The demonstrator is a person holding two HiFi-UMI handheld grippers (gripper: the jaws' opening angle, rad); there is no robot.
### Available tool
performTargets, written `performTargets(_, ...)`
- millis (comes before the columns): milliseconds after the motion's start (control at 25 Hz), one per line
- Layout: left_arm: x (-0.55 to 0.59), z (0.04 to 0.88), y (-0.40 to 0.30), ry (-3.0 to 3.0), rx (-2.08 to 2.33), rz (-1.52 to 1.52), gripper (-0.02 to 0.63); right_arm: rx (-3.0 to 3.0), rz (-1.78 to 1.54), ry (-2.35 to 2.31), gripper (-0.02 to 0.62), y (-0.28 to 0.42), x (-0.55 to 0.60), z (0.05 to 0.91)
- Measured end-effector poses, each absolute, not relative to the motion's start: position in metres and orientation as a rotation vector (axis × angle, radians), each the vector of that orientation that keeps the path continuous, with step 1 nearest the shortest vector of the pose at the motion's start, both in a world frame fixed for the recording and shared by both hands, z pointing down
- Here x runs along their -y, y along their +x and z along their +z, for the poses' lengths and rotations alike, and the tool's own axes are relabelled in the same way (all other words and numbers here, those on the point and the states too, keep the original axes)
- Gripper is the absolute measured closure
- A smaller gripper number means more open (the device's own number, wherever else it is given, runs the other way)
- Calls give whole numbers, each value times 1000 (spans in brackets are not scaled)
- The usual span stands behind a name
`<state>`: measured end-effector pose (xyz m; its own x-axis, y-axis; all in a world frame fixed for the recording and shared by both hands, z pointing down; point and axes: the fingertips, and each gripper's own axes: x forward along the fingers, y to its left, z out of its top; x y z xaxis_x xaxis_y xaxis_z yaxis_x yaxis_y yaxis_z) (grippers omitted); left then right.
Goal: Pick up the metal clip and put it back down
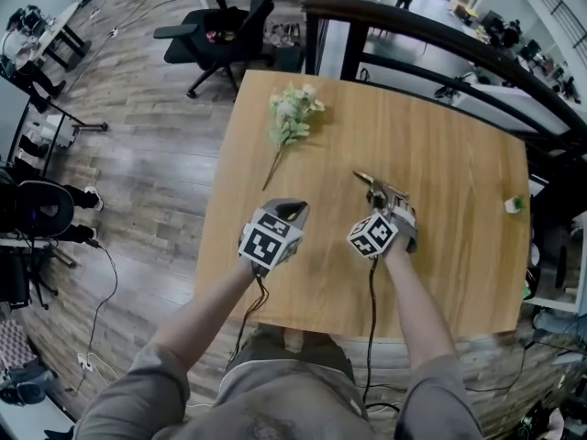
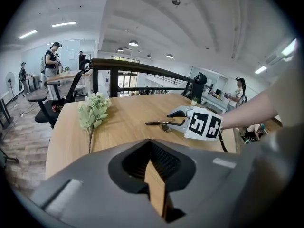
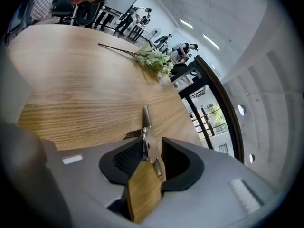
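The metal clip (image 1: 375,185) lies flat on the wooden table (image 1: 459,273), its thin end pointing away from me. My right gripper (image 1: 385,196) sits low over its near end. In the right gripper view the clip (image 3: 147,129) lies between the jaws beside the left pad, with a dark gap on its right, so the right gripper (image 3: 151,161) is open around it. The left gripper view shows the clip (image 2: 160,123) resting on the table in front of the right gripper (image 2: 179,118). My left gripper (image 1: 295,208) hovers to the left, jaws slightly apart, empty.
A sprig of pale artificial flowers (image 1: 292,119) lies at the table's far left. A small green and white object (image 1: 514,205) sits at the right edge. A black railing (image 1: 413,35) runs behind the table and an office chair (image 1: 220,35) stands beyond its far corner.
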<state>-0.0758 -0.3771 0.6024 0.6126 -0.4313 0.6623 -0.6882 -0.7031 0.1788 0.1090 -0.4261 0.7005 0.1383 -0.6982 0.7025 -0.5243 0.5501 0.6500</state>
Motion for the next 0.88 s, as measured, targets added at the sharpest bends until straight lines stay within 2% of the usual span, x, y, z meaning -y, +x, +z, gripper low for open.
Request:
performTargets(80, 370, 600, -72, 2436, 843, 835, 606, 1524, -109, 1122, 474, 112, 421, 700)
performTargets(400, 357, 579, -84, 2438, 870, 778, 606, 1620, 96, 1287, 456, 115, 390, 664)
performTargets(600, 355, 540, -95, 2473, 948, 684, 606, 1831, 205, 1397, 459, 97, 370, 597)
performTargets(880, 345, 468, -106, 2592, 1030, 554, 606, 2122, 165, 1477, 480, 57, 342, 478)
